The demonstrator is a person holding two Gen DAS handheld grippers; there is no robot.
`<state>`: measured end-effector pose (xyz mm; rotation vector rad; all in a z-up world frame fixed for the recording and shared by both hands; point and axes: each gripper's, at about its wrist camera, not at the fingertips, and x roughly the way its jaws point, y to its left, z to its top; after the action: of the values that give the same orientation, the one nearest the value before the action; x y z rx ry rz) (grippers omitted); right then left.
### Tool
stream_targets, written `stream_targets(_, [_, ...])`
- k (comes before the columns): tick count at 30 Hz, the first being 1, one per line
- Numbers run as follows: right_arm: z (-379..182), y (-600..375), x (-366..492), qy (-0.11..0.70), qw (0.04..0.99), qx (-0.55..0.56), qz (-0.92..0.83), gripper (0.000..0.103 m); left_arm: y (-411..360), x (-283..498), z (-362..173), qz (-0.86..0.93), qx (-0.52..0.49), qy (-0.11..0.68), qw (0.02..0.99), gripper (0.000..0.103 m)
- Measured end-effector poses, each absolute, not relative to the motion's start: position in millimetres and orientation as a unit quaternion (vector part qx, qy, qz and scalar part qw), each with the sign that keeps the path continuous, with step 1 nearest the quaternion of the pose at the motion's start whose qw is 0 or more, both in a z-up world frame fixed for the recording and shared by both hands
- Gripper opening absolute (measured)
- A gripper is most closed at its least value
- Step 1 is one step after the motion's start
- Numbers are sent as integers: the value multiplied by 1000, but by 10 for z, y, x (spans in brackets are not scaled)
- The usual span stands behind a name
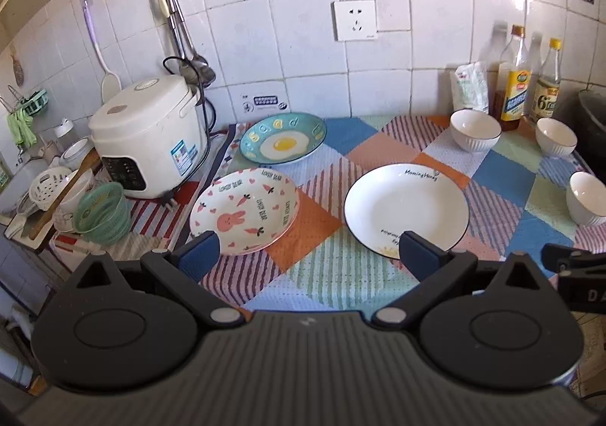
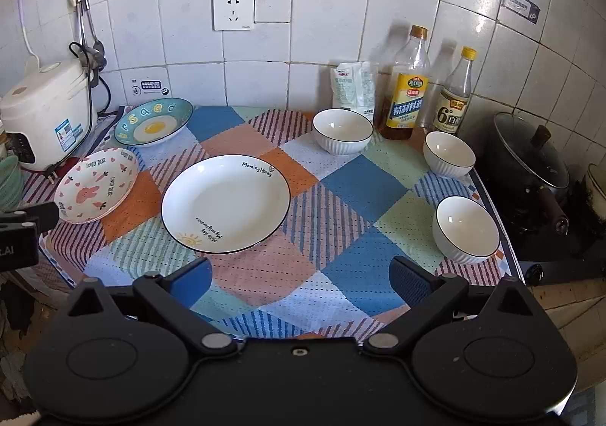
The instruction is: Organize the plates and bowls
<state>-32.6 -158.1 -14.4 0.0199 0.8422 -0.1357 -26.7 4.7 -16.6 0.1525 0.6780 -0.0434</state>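
The white plate [image 2: 225,203] with the black rim and the "Morning Honey" lettering lay flat near the middle of the worktop [image 2: 352,263], on its patchwork cloth. Just to its left sat the pink rabbit plate [image 2: 96,185], apart from it, and behind that, close to the tiled wall, the teal plate [image 2: 154,122] painted with a fried egg. Three white ribbed bowls stood upright on the right side of the cloth: the back bowl [image 2: 342,130] in front of a white packet [image 2: 354,89], the middle bowl [image 2: 449,154] just before the two bottles [image 2: 407,85], and the near bowl [image 2: 466,229] by the cloth's right edge, all well apart from one another. A white rice cooker [image 1: 149,136] stood at the left, a dark lidded pot [image 2: 530,161] on the stove at the right.

The left tool [image 1: 307,250] hung released above the near edge of the cloth, its blue pads spread wide with nothing between them, one pad overlapping the rabbit plate and the other the white plate in its own view. The right tool [image 2: 299,280] was likewise released and empty, over the cloth in front of the white plate.
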Motion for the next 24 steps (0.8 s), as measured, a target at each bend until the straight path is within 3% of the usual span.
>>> stream_targets(24, [-184,-1507,-385,382,921,-6,-72,101,128,-304,-278,-43,58,347,935,103])
